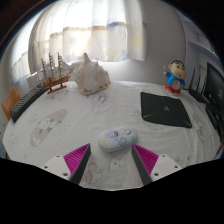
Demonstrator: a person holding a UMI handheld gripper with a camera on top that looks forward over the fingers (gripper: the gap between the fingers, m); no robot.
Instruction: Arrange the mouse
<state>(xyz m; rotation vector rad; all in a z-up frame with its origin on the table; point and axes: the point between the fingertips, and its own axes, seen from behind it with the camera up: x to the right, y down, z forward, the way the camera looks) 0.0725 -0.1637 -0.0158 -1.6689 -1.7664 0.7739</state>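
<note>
claw [111,160] wide open, empty | mouse [116,140] just ahead, between fingertips | risk: closing off-centre could nudge mouse sideways

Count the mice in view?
1. A white mouse lies on the table, just ahead of the open gripper, between its fingertips and untouched. The black mouse pad beyond it is bare. None seen elsewhere.

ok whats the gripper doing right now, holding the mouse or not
Gripper: tongs open, not holding anything; the white mouse rests on the table between the tips, with a gap showing at either side.
</note>
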